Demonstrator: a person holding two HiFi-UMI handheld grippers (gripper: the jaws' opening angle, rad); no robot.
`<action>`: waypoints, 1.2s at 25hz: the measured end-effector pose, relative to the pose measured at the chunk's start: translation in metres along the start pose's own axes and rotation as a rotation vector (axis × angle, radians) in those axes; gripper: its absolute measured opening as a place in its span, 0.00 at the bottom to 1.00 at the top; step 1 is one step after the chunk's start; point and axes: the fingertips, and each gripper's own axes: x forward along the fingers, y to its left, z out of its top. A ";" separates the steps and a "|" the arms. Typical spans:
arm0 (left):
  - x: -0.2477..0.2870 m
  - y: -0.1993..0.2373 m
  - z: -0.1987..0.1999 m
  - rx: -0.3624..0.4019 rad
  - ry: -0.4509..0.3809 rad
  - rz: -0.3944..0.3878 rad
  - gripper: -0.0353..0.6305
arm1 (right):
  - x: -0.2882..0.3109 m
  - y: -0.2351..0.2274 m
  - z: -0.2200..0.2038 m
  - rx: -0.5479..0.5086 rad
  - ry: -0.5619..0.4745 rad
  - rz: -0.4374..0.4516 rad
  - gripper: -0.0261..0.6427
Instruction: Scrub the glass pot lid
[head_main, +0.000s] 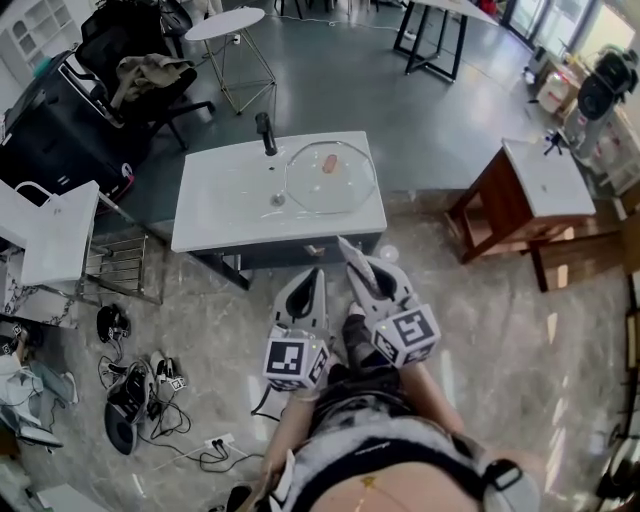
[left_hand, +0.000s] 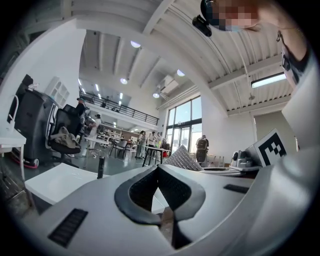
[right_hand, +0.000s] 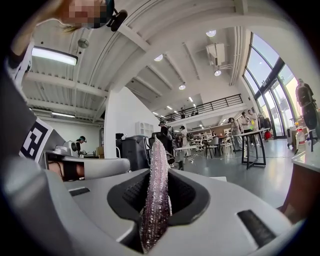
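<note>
The round glass pot lid (head_main: 345, 188), with a brownish knob in its middle, lies in the basin of a white sink counter (head_main: 220, 205) by a black faucet (head_main: 266, 133). Both grippers are held level in front of the counter's near edge, apart from the lid. My left gripper (head_main: 314, 274) (left_hand: 157, 167) is shut with nothing between its jaws. Just to its right, my right gripper (head_main: 356, 268) (right_hand: 157, 172) is shut on a glittery purple scrub pad (right_hand: 156, 195) (head_main: 346, 246), which stands on edge and sticks out past the jaws. The pad (left_hand: 182, 159) also shows in the left gripper view.
A wooden side table with a white top (head_main: 530, 185) stands to the right of the counter. At the left are a white cabinet (head_main: 55, 235) and a wire rack (head_main: 120, 270), with cables and shoes (head_main: 135, 395) on the floor. A black chair with clothes (head_main: 140, 80) stands behind.
</note>
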 end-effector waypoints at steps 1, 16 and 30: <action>0.004 0.005 0.000 0.001 0.003 0.008 0.04 | 0.007 -0.001 0.002 -0.002 -0.003 0.008 0.16; 0.128 0.048 0.023 0.012 0.002 0.083 0.04 | 0.110 -0.086 0.036 0.007 -0.034 0.116 0.16; 0.209 0.044 0.021 0.018 0.013 0.126 0.04 | 0.142 -0.169 0.041 0.034 -0.035 0.143 0.16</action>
